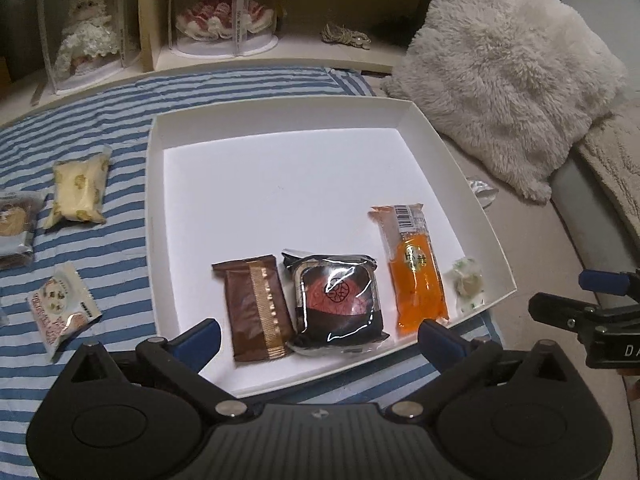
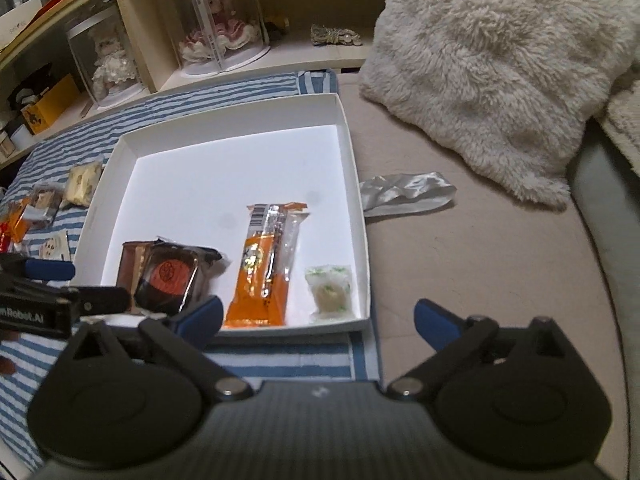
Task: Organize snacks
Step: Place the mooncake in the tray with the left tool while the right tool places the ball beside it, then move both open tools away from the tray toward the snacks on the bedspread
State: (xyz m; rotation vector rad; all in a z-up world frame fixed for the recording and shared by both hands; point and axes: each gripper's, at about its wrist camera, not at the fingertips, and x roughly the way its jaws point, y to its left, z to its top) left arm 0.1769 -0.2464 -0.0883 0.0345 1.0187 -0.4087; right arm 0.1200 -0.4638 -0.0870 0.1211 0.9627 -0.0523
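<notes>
A white shallow box (image 1: 160, 184) (image 2: 356, 184) lies on a blue-striped cloth. Along its near side lie a brown wafer packet (image 1: 256, 308) (image 2: 128, 264), a black packet with a red cake (image 1: 336, 300) (image 2: 168, 280), an orange packet (image 1: 416, 268) (image 2: 260, 272) and a small clear-wrapped candy (image 1: 466, 284) (image 2: 330, 292). My left gripper (image 1: 320, 340) is open and empty, just before the brown and black packets. My right gripper (image 2: 320, 320) is open and empty at the box's near right corner; it also shows in the left wrist view (image 1: 600, 300).
Loose snacks lie on the cloth left of the box: a yellow-printed packet (image 1: 80, 192) (image 2: 82, 182), a cookie packet (image 1: 60, 308), and others (image 1: 14, 224) (image 2: 36, 208). A fluffy white pillow (image 1: 508, 68) (image 2: 492, 68) sits right. A silver wrapper (image 2: 404, 192) lies beside the box. Shelves with dolls stand behind.
</notes>
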